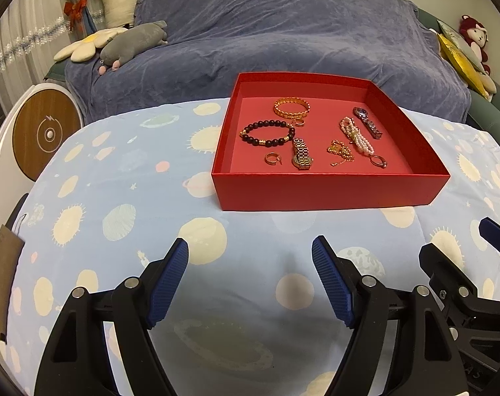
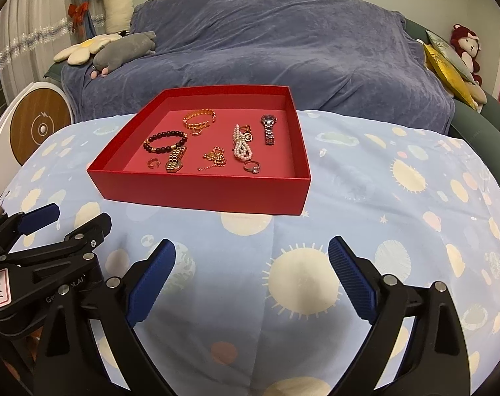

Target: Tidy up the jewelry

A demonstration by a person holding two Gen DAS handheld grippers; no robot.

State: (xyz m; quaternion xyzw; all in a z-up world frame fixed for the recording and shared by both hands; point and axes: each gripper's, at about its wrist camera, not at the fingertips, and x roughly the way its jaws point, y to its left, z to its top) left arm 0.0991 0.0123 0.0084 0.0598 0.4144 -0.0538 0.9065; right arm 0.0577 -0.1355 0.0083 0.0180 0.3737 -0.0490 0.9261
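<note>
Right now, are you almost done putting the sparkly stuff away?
It looks nearly finished. Done: the bead bracelet, gold bangle, pearl strand, both watches and the rings I can see all lie inside the red box. In hand: nothing; the left gripper and right gripper are both open and empty above the tablecloth. Left: I see no loose jewelry on the cloth.

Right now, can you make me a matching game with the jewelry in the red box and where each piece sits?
Things:
1. gold bangle
2. dark bead bracelet
3. ring with a stone
4. silver watch

Places in the red box:
A. near edge, right of the pearls
B. far right
C. far middle
D. left, nearer than the bangle

Pairs: 1-C, 2-D, 3-A, 4-B
</note>
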